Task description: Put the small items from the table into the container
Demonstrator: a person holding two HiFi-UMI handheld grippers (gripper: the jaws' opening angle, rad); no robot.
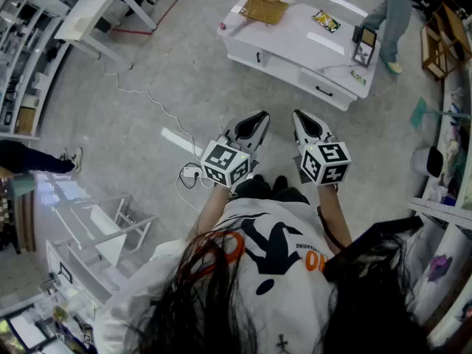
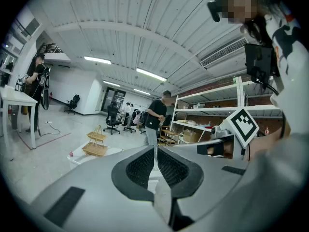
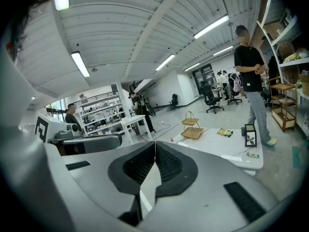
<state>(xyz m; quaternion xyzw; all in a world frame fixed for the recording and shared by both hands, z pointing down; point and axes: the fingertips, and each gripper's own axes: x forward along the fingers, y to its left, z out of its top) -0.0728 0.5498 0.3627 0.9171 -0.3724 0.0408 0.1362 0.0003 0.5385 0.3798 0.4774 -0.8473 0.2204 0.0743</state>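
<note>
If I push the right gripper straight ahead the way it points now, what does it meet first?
Nothing close. The shut right gripper points slightly downward over bare floor. Beyond that it would probably meet the white table, near the tiered wicker basket. Depth is hard to judge.

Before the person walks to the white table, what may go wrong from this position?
1. A loose cable lies on the floor near the way to the white table; a foot may catch it.
2. The left claw and right claw are shut and empty; if not opened in time, they may push the snack packet away.
3. A bystander stands at the table's corner and may be bumped.
</note>
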